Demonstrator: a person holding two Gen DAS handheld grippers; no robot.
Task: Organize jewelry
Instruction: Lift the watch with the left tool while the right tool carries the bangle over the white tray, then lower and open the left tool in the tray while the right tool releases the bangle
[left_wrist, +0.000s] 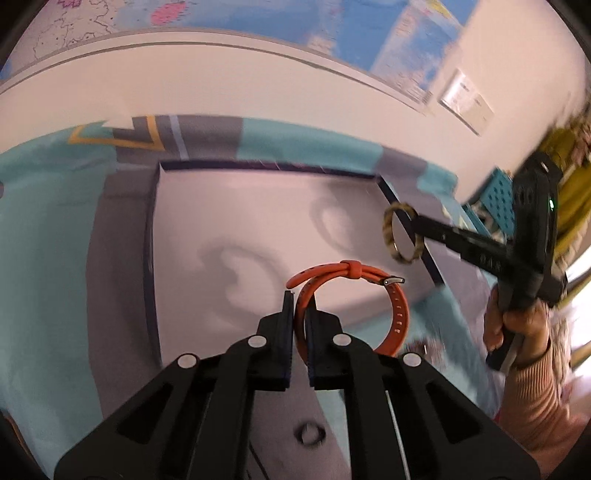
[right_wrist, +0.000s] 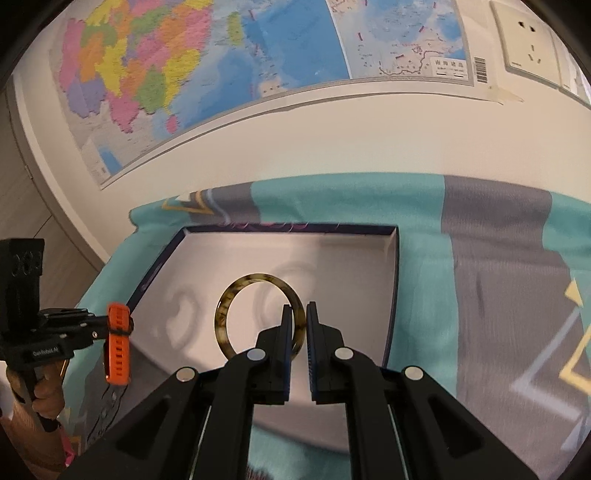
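Left wrist view, nearest first: left claw (left_wrist: 300, 304) clamped on an orange silicone watch strap (left_wrist: 397, 317), the band pinched edge-on between the pads; its loop bulges toward 2 o'clock, with a keeper and a metal buckle tip at the top. At 6 o'clock, low between the claw arms, a small dark ring-like shape (left_wrist: 309, 434) lies on the cloth; too blurred to name.

Right wrist view, nearest first: right claw (right_wrist: 298, 314) closed on a mottled tortoiseshell bangle (right_wrist: 225, 308), gripping its right-hand rim; the hoop stands out toward 10 o'clock, held in the air over the box.

Beyond both claws: a shallow open box (right_wrist: 392, 295) with dark blue rim and pale grey floor, resting on a teal and grey patterned cloth (right_wrist: 498, 295). Soft ring-shaped shadows show on the box floor. From the left wrist view the bangle hangs at 3 o'clock, over the box's right wall; a hand (left_wrist: 517, 325) in a pink knitted sleeve grips that handle.

Farthest: white wall, a coloured map (right_wrist: 147, 74) at 11 o'clock, and a wall socket (right_wrist: 528, 40) at 1 o'clock
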